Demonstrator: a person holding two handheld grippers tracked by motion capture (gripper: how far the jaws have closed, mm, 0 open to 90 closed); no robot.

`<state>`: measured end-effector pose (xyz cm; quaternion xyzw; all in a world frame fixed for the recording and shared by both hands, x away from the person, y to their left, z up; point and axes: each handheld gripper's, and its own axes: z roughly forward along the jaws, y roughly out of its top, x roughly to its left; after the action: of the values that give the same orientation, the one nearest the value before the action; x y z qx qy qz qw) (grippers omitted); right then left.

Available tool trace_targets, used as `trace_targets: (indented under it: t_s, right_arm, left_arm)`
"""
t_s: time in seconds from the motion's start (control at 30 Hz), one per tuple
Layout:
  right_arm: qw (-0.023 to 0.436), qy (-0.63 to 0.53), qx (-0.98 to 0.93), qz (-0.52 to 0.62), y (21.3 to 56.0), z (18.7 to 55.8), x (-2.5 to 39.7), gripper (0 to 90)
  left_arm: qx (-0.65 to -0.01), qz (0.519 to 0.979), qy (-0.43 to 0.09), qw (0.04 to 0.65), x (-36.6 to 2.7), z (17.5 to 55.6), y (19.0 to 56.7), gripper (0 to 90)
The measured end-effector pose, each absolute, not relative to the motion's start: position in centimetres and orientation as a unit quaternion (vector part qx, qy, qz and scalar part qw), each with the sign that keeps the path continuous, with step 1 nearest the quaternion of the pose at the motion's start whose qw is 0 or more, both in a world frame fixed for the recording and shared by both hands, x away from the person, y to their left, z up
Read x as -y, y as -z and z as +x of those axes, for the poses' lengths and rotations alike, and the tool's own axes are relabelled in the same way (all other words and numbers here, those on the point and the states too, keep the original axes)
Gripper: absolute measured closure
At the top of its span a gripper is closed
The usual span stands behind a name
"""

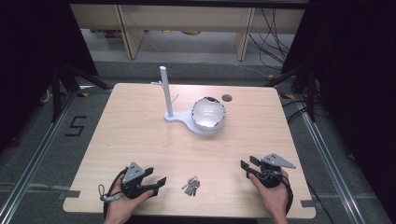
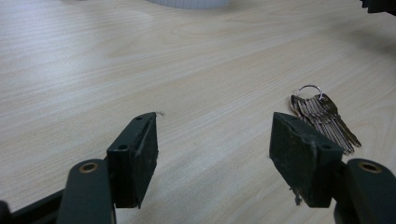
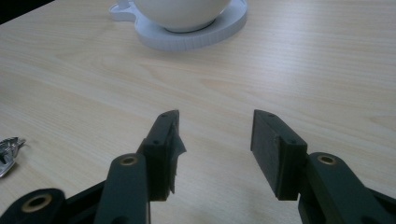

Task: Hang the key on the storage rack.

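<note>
A bunch of silver keys on a ring (image 1: 190,185) lies on the light wooden table (image 1: 140,135) near its front edge, between my two hands. In the left gripper view the keys (image 2: 324,119) lie just beyond the right jaw. My left gripper (image 1: 156,178) rests at the front left, open and empty, its jaws wide apart (image 2: 212,140). My right gripper (image 1: 247,166) sits at the front right, open too, nothing between its fingers (image 3: 215,133). A tip of the keys (image 3: 8,148) peeks in at the left edge of the right gripper view.
A white stand (image 1: 184,116) with an upright post (image 1: 166,91) and side pegs sits at the table's middle back; a shiny round bowl (image 1: 208,113) rests on its base. A small dark round hole (image 1: 227,97) lies behind it. Shelves and cables stand beyond the table.
</note>
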<state>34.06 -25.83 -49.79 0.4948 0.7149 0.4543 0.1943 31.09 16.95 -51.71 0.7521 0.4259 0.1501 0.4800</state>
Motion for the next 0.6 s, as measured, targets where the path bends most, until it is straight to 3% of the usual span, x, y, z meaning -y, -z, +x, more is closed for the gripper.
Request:
trace_targets:
  t_s: [0.13, 0.33, 0.6]
  right_arm:
    - [0.188, -0.442, -0.727, 0.491, 49.5, 34.2, 25.7, 57.9]
    - [0.134, -0.423, -0.743, 0.501, 48.3, 34.4, 24.4, 62.8]
    - [0.099, -0.385, -0.77, 0.499, 47.5, 34.6, 23.0, 65.5]
  left_arm:
    - [-0.423, 0.754, -0.146, 0.481, -16.6, 31.1, 51.6, 32.2]
    - [-0.422, 0.756, -0.143, 0.48, -16.4, 30.9, 51.6, 32.1]
    - [-0.422, 0.76, -0.14, 0.474, -16.3, 30.8, 51.7, 32.0]
